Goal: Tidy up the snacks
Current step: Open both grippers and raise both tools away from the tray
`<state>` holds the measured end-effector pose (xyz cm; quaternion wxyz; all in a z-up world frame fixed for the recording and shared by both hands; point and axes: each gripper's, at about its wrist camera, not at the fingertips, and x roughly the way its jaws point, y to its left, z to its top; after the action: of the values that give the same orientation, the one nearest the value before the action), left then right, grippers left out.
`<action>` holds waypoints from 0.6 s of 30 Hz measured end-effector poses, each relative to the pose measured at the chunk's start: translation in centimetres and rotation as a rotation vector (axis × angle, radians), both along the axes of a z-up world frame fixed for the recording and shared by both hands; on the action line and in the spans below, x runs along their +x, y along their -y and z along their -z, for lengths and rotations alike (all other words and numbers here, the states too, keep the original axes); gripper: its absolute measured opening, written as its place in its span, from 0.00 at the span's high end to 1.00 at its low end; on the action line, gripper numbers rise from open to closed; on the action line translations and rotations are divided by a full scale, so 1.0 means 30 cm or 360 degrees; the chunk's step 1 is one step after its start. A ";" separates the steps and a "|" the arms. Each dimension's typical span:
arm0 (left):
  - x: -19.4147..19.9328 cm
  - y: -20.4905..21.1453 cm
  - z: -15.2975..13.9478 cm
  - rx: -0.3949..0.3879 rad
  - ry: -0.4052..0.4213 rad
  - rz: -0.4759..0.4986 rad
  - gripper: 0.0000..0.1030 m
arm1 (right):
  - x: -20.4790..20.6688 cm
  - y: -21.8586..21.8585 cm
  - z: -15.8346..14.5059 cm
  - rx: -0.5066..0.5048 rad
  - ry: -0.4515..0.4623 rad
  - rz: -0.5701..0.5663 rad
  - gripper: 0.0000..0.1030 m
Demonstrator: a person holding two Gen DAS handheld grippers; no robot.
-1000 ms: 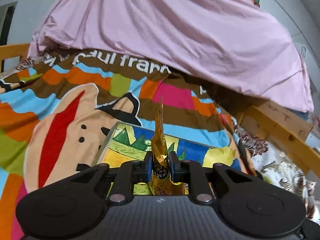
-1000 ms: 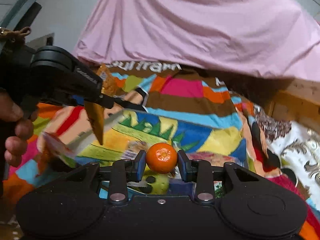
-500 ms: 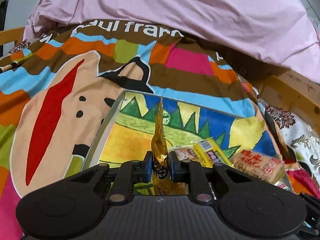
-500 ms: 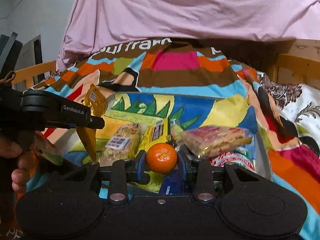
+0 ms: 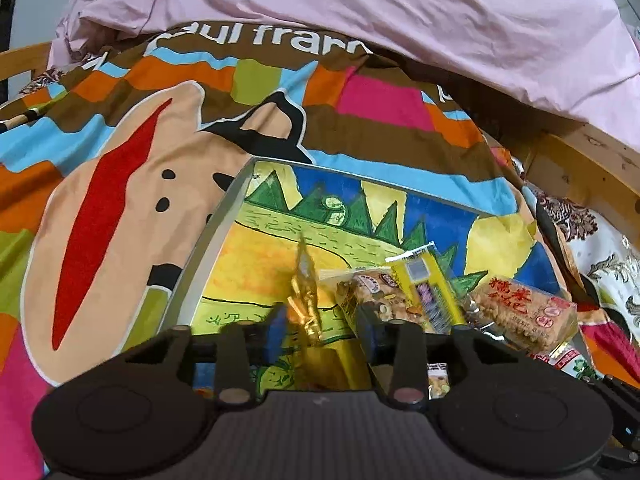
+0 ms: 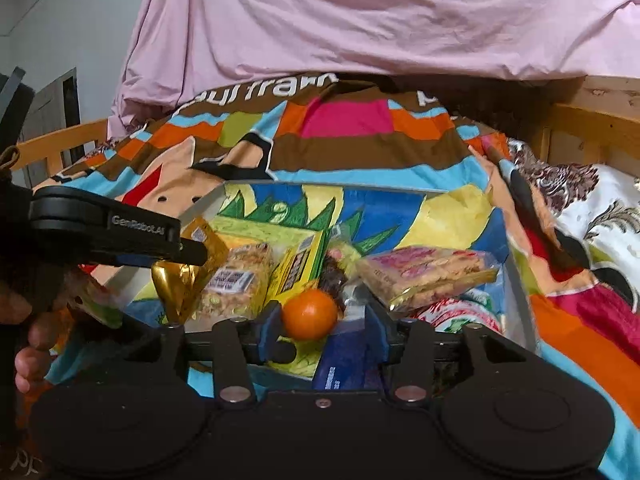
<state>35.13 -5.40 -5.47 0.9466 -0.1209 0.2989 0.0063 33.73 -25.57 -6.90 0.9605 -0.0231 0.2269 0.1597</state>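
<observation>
Both tongs are opening over the shallow painted tray (image 5: pixel 208 240) on the bed: the left tongs (image 5: pixel 320 330) let the crinkled gold foil packet (image 5: pixel 306 300) stand upright between the pads, the right tongs (image 6: pixel 322 330) free the small orange mandarin (image 6: pixel 310 314), which sits against the left pad.

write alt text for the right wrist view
The right gripper, jaws opening, has a small orange between its fingers over a colourfully painted tray of wrapped snack bars on a patterned bedspread. At left, the left gripper is releasing a gold foil packet.
</observation>
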 end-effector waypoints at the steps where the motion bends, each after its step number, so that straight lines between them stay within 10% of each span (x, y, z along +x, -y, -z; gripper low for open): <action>1: -0.006 -0.002 -0.006 -0.0005 0.0005 -0.0005 0.56 | -0.005 0.003 -0.008 0.0003 0.0015 0.0006 0.47; 18: -0.314 -0.028 -0.262 0.0127 0.0398 -0.0061 0.01 | -0.254 0.106 -0.259 0.0185 0.0340 0.0189 0.05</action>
<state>25.72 -4.55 2.38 0.9802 -0.0887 0.1756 0.0212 26.11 -28.76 0.87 0.9866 0.0291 0.1147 0.1122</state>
